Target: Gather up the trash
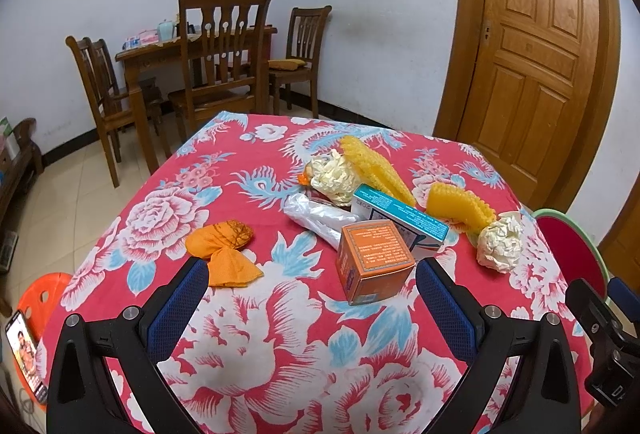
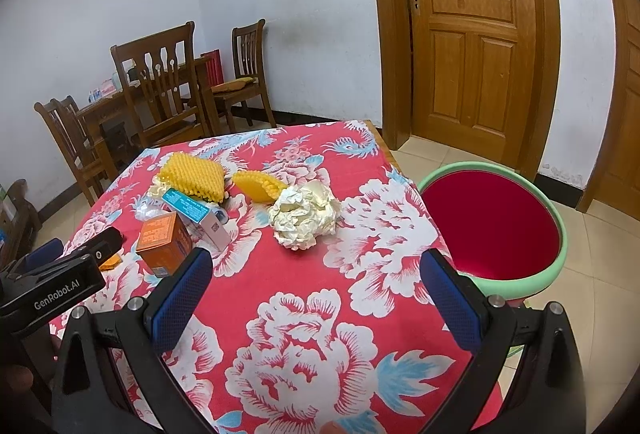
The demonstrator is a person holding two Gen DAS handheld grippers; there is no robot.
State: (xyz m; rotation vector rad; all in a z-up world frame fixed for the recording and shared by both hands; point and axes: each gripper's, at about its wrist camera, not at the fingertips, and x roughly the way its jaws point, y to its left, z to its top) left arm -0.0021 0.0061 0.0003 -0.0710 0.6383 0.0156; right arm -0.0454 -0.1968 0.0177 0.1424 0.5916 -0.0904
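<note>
Both fisheye views are evenly and softly lit by diffuse indoor light. Only faint shadows are cast under the items on the surface (image 1: 280,314). No glare is seen. Straight lines, such as the door (image 2: 472,34), are bent strongly toward the edges, and the corners are darkened by a black vignette. Focus is sharp throughout.

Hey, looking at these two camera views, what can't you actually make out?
- Left wrist view: orange box print too small to read; it hides the teal box's near end.
- Left wrist view: red basin largely hidden behind the table edge.
- Right wrist view: orange wrapper mostly hidden by the left gripper.
</note>
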